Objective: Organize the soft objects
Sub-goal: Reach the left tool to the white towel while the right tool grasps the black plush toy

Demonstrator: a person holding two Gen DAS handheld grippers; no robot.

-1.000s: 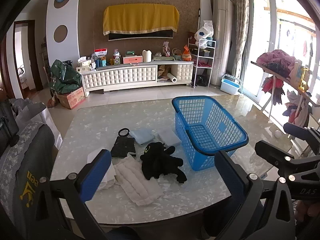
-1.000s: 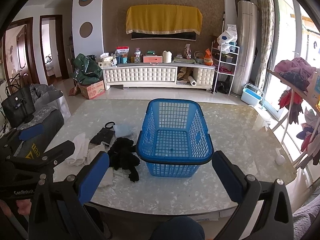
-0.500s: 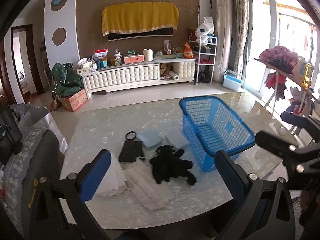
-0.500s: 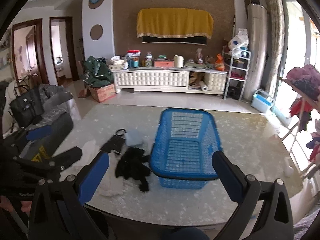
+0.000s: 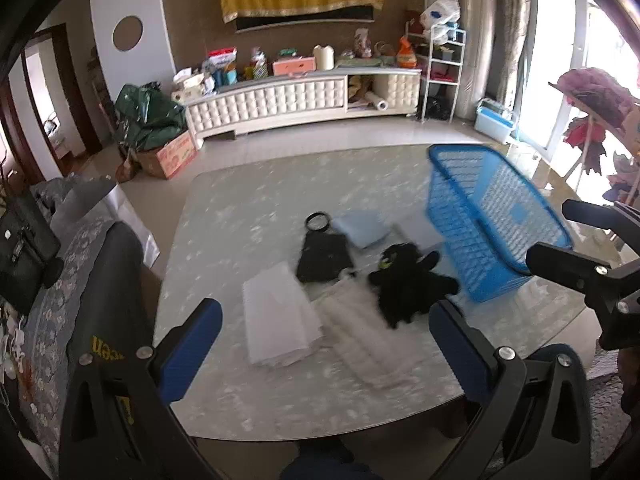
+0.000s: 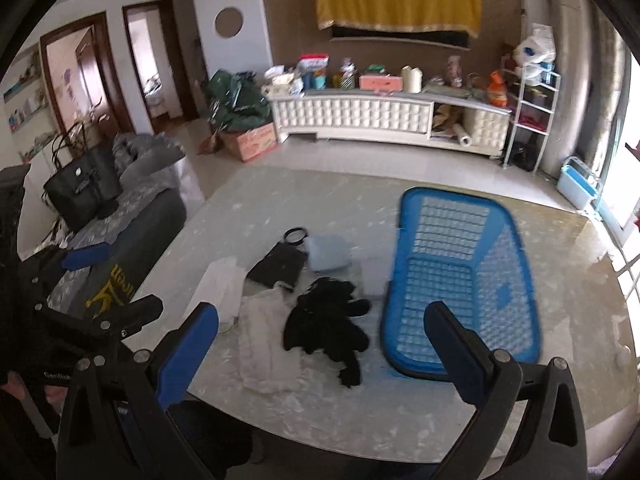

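Observation:
An empty blue plastic basket (image 5: pixel 496 224) (image 6: pixel 460 276) stands on the marble table. Left of it lie a black plush toy (image 5: pixel 408 284) (image 6: pixel 326 324), a fluffy white towel (image 5: pixel 360 336) (image 6: pixel 268 344), a folded white cloth (image 5: pixel 278 316) (image 6: pixel 222 288), a black pouch with a ring (image 5: pixel 324 254) (image 6: pixel 278 266) and a folded light blue cloth (image 5: pixel 362 228) (image 6: pixel 328 254). My left gripper (image 5: pixel 324 352) hangs open above the white cloths, holding nothing. My right gripper (image 6: pixel 320 354) is open over the table's near edge by the plush toy.
A grey covered chair (image 5: pixel 92 292) with a black handbag (image 6: pixel 82 188) stands left of the table. Behind it are a white TV cabinet (image 5: pixel 280 100), a cardboard box (image 5: pixel 172 156), and a shelf rack (image 6: pixel 528 116). A clothes rack (image 5: pixel 600 116) stands at right.
Both grippers have swung left, so the basket now sits further right in both views. The objects on the table have not moved. Both grippers stay open.

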